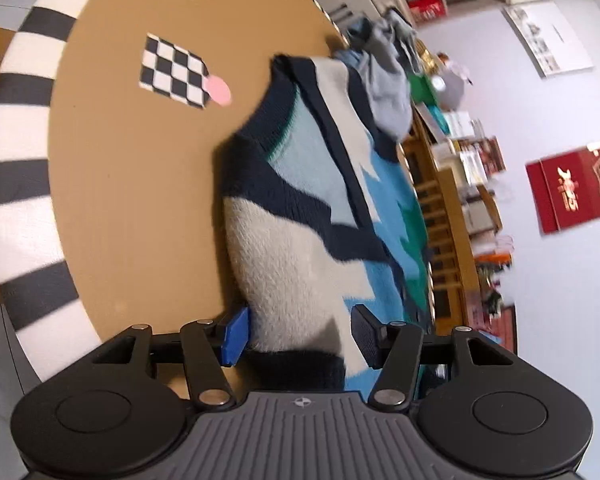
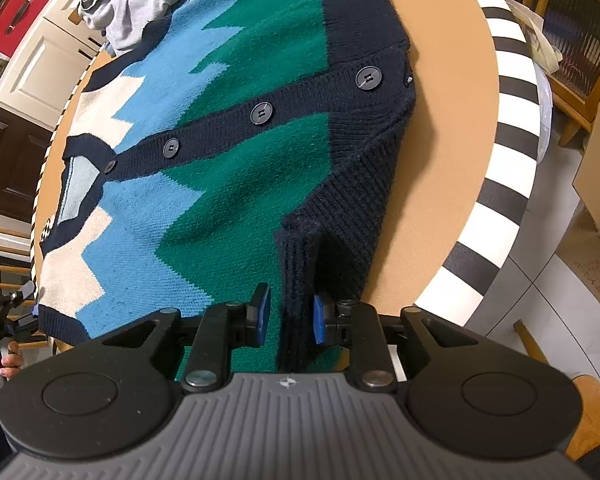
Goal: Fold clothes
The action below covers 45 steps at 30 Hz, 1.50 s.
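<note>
Cardigan (image 2: 228, 160) spread on round surface (image 2: 452, 152). Left tongs (image 1: 298, 334) half open around cream sleeve (image 1: 292, 272), right tongs (image 2: 288, 314) narrow astride navy cuff (image 2: 298, 280), not pressing.

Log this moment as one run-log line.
task: fold clothes | left gripper: open around cardigan shoulder | right gripper: open, navy cuff between pads | grey clothes: piled at table edge
</note>
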Motion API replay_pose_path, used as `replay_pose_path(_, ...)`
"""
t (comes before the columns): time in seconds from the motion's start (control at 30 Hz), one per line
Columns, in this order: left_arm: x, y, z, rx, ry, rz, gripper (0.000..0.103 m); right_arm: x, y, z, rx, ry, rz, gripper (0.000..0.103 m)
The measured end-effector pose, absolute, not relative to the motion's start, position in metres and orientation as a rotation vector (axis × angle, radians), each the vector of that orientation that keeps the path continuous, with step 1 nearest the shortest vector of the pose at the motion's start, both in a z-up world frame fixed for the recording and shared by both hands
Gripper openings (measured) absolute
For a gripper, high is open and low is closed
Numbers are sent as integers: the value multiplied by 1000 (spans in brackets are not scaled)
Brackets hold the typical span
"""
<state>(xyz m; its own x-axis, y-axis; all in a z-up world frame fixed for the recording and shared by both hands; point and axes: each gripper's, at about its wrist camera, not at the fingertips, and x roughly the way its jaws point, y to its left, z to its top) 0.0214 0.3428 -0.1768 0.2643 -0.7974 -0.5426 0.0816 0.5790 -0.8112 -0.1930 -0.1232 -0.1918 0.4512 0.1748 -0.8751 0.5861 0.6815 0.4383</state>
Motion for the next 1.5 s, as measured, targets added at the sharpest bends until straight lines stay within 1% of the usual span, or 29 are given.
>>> replay_pose_path(0.1,14,356,-187,-820,1201,-695,56,-194,-123,-192,820,1096,-291,24)
replay_pose_path(0.2,8,366,-192,-870,1187,-689,56,-196,-123,-192,828,1088,-291,26)
replay_pose_path(0.37,16,358,-199,-950,1142,-686,59,-196,-123,-192,836,1086,-292,27)
replay_pose_path(0.43,21,353,-199,-978,1119,-703,63,-195,-123,-192,832,1092,-290,27)
replay_pose_path(0.47,22,351,-201,-1000,1108,-713,63,-194,-123,-191,830,1095,-289,28)
replay_pose_path(0.53,23,352,-202,-1055,1083,-722,67,-194,-122,-191,827,1099,-286,30)
replay_pose_path(0.6,22,359,-205,-1110,1040,-705,67,-193,-121,-190,822,1103,-281,33)
replay_pose_path(0.7,24,367,-207,-1122,1017,-670,67,-193,-118,-189,804,1108,-275,33)
replay_pose_path(0.83,30,362,-199,-1102,986,-701,67,-197,-123,-192,849,1090,-295,25)
replay_pose_path(0.97,32,353,-187,-1086,954,-817,71,-202,-128,-195,899,1070,-294,25)
replay_pose_path(1.1,31,349,-173,-1011,956,-898,73,-203,-130,-196,913,1064,-294,25)
replay_pose_path(1.27,27,362,-183,-956,1053,-782,73,-203,-129,-195,906,1068,-294,25)
replay_pose_path(1.4,22,368,-189,-1000,1030,-818,75,-204,-129,-195,907,1070,-291,25)
replay_pose_path(1.5,29,352,-189,-974,1050,-837,76,-205,-130,-196,917,1068,-293,25)
